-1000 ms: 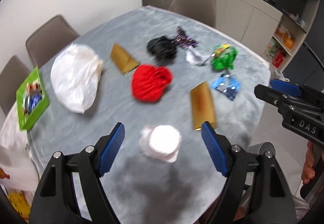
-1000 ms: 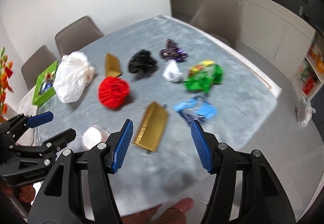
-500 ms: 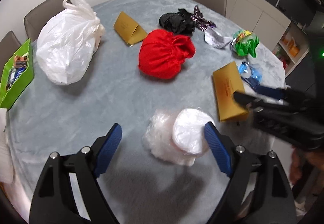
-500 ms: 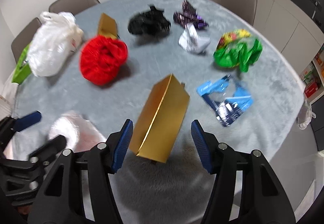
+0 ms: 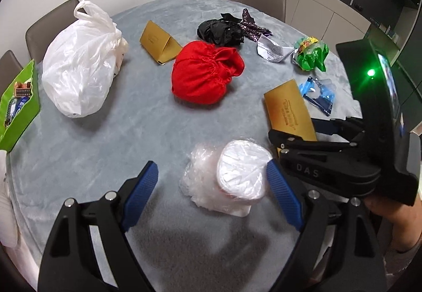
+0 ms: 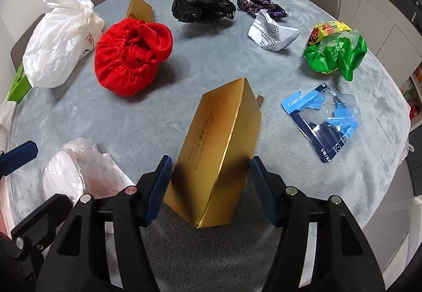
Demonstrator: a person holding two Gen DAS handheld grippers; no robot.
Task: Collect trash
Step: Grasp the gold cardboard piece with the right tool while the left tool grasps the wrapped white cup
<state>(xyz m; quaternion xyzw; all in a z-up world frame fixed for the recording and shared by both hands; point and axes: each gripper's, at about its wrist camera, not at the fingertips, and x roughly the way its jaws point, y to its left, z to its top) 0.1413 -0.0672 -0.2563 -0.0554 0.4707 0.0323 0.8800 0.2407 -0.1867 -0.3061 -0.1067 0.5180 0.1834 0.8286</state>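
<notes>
Gold cardboard box (image 6: 219, 152) between opening right gripper (image 6: 208, 181) jaws, pads clear; left gripper (image 5: 213, 186) spread, straddling white plastic-wrapped cup (image 5: 241, 173); red cloth pouch (image 6: 132, 51) beyond.

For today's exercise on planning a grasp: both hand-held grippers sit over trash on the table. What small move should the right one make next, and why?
Probably close the right hand-held gripper on the gold box. The box already lies between its blue pads, which stand just clear of its sides, with the jaws opening slightly. The box rests on the grey table with nothing crowding it, so a gentle squeeze should secure it.
</notes>
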